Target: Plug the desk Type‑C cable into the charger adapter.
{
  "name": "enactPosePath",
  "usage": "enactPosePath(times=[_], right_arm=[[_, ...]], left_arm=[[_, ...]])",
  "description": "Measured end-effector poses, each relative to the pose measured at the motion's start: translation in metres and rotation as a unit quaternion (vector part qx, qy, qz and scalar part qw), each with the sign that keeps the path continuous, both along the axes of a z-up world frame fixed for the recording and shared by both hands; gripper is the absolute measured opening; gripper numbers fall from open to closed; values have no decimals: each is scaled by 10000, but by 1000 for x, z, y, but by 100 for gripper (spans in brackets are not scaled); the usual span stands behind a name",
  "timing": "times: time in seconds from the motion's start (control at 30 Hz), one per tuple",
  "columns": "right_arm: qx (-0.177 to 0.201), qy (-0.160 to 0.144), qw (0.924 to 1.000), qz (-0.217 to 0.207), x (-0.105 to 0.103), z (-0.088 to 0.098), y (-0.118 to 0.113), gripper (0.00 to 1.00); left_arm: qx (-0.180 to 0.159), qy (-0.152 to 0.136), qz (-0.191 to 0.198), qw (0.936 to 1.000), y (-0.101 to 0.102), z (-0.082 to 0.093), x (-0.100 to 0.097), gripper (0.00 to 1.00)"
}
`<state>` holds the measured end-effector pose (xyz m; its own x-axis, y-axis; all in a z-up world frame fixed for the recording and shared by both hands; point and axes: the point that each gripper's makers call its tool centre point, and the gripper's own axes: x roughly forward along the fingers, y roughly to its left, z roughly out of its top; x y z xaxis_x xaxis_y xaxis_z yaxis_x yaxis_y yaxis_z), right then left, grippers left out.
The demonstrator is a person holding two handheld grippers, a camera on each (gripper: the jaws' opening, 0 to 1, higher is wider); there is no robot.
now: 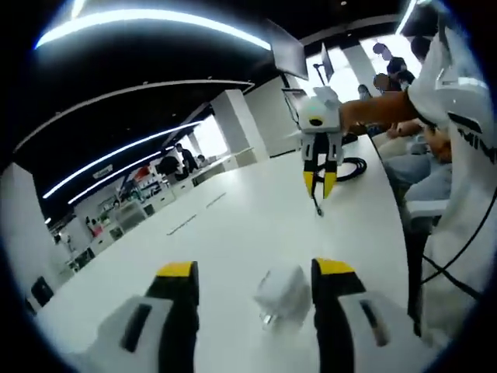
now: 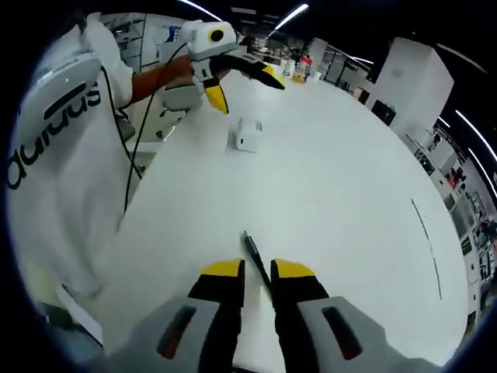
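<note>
Close-up, cable tip (image 2: 250, 242) between right gripper (image 2: 257, 269) jaws

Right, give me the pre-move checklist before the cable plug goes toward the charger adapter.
1. Cable held: ok. The right gripper is closed on the black cable, plug end poking out past its tips.
2. Adapter located: ok. The white charger adapter lies on the white table, between the left gripper's jaws.
3. Adapter gripped: not ok. The left gripper is open, jaws either side and not clamped.
4. Port facing the plug: cannot tell. The adapter is blurred and no port can be made out.
5. Path between plug and adapter: ok. Bare table lies between them in the right gripper view.
</note>
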<state>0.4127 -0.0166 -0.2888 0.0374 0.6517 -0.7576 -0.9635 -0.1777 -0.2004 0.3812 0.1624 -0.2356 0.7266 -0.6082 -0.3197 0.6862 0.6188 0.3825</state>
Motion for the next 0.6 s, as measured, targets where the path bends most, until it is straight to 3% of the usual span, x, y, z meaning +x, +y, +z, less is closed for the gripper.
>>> enactPosePath(times=[0.17,0.3,0.37,0.43,0.5,0.6], right_arm=[[-147,63,9998,130,2,-5,4,13],[-169,114,9996,181,3,-5,7,13],[-213,125,9995,182,2,-7,8,13],[-211,120,9996,166,3,-7,8,13],[-175,187,9995,168,2,-6,9,13],[-222,215,9993,202,1,-8,9,13]], left_arm=[[887,226,-316,9953,3,-21,7,54],[987,643,-695,9906,-6,-26,8,38],[813,1075,-933,9865,-11,-28,5,33],[907,1158,-1042,9836,-11,-29,9,32],[944,1472,-1175,9775,-12,-35,5,31],[1044,1697,-1292,9714,-12,-40,7,31]])
